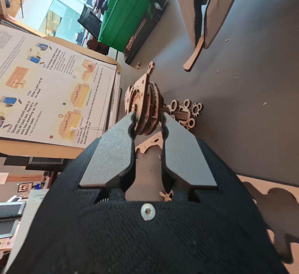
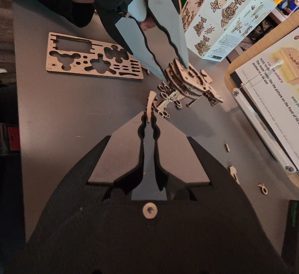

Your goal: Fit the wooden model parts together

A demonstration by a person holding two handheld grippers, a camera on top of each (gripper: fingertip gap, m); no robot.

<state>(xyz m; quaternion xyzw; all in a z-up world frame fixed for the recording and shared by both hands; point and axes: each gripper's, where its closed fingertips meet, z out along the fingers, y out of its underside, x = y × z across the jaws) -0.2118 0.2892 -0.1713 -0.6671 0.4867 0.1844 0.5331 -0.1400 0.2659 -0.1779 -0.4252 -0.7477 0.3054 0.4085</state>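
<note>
Wooden model, a stack of layered discs with small gears on a shaft, sits lifted above the middle of the grey surface, clamped between the fingertips of the left gripper. The right gripper is clenched on a thin curved wooden strip, whose far end is just beside the model's ringed end. A punched-out wooden sheet lies flat toward the surface's far side. An instruction board stands along one edge, and a folded kit leaflet stands near it.
</note>
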